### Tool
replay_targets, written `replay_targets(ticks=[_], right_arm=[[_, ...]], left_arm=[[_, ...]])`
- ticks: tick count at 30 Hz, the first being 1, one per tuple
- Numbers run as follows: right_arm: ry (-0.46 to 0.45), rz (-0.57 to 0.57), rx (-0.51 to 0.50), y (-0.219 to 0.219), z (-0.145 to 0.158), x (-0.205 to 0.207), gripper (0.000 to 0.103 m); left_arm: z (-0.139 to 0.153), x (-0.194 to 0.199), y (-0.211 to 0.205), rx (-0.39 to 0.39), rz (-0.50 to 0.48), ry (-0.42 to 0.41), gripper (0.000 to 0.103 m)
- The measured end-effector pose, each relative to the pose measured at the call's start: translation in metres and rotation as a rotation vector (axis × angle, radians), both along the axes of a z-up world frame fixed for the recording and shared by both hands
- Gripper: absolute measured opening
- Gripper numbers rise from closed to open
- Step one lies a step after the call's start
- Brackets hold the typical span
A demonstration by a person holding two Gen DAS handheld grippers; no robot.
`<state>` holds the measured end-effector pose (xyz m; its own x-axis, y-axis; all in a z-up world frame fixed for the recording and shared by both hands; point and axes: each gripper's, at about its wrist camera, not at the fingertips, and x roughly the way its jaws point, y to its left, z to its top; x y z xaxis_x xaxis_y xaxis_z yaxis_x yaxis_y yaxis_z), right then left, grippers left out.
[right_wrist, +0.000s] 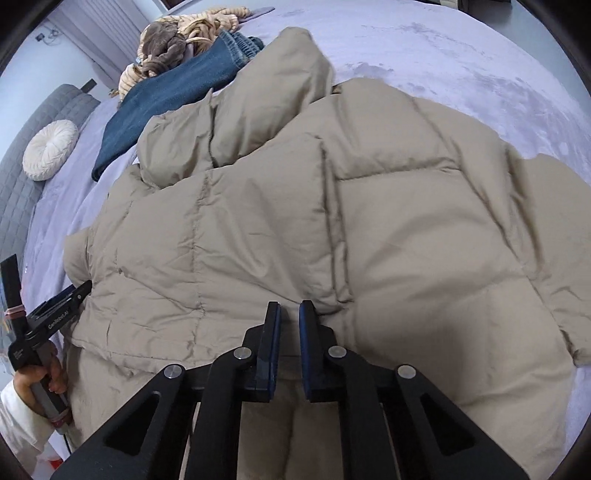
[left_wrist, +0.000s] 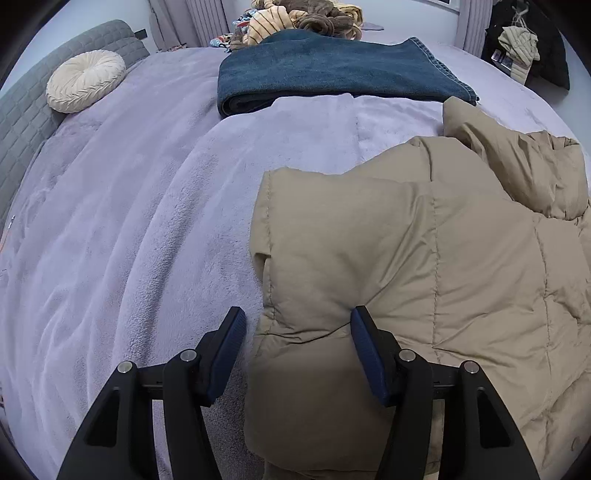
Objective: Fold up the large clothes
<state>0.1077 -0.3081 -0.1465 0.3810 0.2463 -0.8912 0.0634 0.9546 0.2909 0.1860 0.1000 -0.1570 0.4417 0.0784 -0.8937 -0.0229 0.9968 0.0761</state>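
Observation:
A beige puffer jacket (left_wrist: 443, 258) (right_wrist: 332, 221) lies spread on the lilac bed cover (left_wrist: 129, 221) (right_wrist: 461, 55), one part folded over its middle. My left gripper (left_wrist: 297, 317) is open at the jacket's left edge. A padded corner sits between its fingers; the right pad touches the fabric and the left pad stands clear over the cover. In the right wrist view the left gripper (right_wrist: 74, 291) appears at the far left, held by a hand (right_wrist: 48, 376). My right gripper (right_wrist: 290, 308) points down onto the jacket's near middle, jaws almost together on a pinch of fabric by a fold edge.
Folded blue jeans (left_wrist: 332, 74) (right_wrist: 166, 96) lie just beyond the jacket. Behind them is a pile of striped and brown clothes (left_wrist: 303, 18) (right_wrist: 177, 37). A round cream cushion (left_wrist: 86, 79) (right_wrist: 50, 149) leans on the grey headboard (left_wrist: 22, 110). Dark hanging items (left_wrist: 524, 48) stand at the back right.

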Motion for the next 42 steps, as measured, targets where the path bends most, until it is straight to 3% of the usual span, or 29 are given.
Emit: replay_targets(ticks=[2,7,9,18,21,23,30,33,37,39,42], right_arm=[[0.007,-0.04,0.036,-0.019,0.006,-0.013,0.014],[0.026,-0.156,0.137,-0.071,0.015,-0.049,0.015],[0.041,-0.195,0.179,-0.086,0.016,-0.061,0.02],[0.064,-0.296,0.279,-0.124,0.015,-0.096,0.034],[0.061,-0.312,0.287,-0.14,0.018,-0.108,0.042],[0.055,-0.329,0.297,-0.154,0.019,-0.114,0.046],[0.036,-0.441,0.318,-0.217,0.015,-0.138,0.064],[0.019,-0.503,0.325,-0.248,0.013,-0.147,0.08],[-0.002,-0.59,0.346,-0.286,0.009,-0.157,0.084],[-0.016,-0.636,0.362,-0.305,0.006,-0.16,0.099],[-0.05,-0.705,0.4,-0.331,0.003,-0.164,0.103]], left_arm=[[0.011,-0.004,-0.004,0.018,-0.005,-0.001,0.061],[0.043,-0.027,-0.033,-0.011,-0.076,-0.012,0.061],[0.05,-0.038,-0.052,-0.033,-0.11,0.002,0.061],[0.064,-0.076,-0.149,-0.109,-0.213,0.054,0.062],[0.067,-0.086,-0.176,-0.124,-0.228,0.045,0.102],[0.072,-0.093,-0.191,-0.109,-0.243,0.013,0.103],[0.066,-0.099,-0.24,-0.062,-0.292,0.047,0.103],[0.064,-0.099,-0.255,-0.071,-0.3,0.07,0.103],[0.063,-0.098,-0.271,-0.09,-0.304,0.09,0.103],[0.06,-0.096,-0.277,-0.098,-0.307,0.109,0.103],[0.059,-0.096,-0.288,-0.104,-0.325,0.129,0.103]])
